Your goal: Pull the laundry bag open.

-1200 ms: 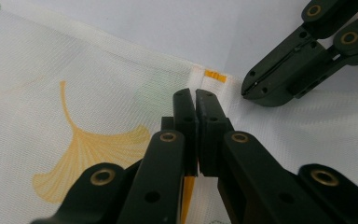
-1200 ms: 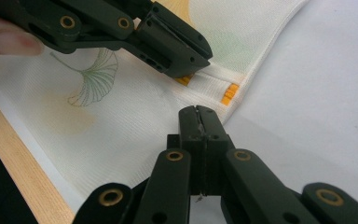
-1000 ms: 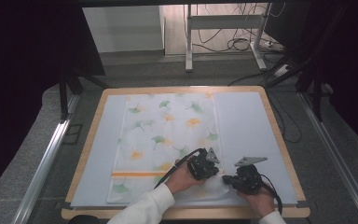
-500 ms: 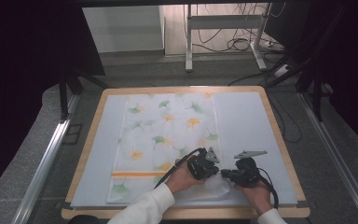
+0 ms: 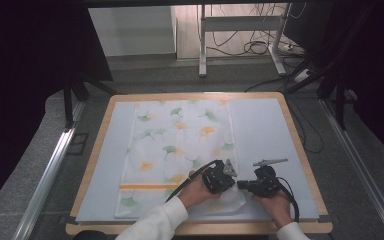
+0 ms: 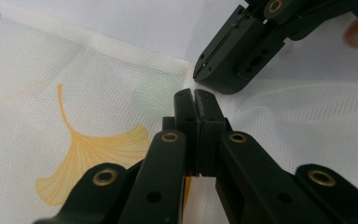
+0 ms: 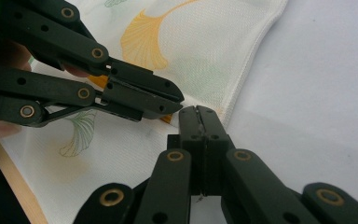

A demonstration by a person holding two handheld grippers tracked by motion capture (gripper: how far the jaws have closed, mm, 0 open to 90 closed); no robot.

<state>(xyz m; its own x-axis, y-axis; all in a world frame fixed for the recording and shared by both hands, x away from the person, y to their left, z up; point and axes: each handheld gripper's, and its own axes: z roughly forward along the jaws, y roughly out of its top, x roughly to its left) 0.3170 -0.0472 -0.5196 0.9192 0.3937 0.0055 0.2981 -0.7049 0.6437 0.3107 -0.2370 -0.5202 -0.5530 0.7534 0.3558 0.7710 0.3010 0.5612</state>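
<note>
High view: a white cloth (image 5: 180, 150) printed with orange and green ginkgo leaves lies flat on the table (image 5: 300, 150), its long axis running away from the person, an orange stripe across its near end. The left gripper (image 5: 228, 181) and right gripper (image 5: 244, 185) meet at its near right corner, which looks lifted.

Left gripper view: the jaws are pressed together; the fine, woven cloth lies under and beyond them, and whether they pinch it I cannot tell.

Right gripper view: the jaws are closed at the hemmed edge of the cloth; a grip is unclear. No writing is readable.
</note>
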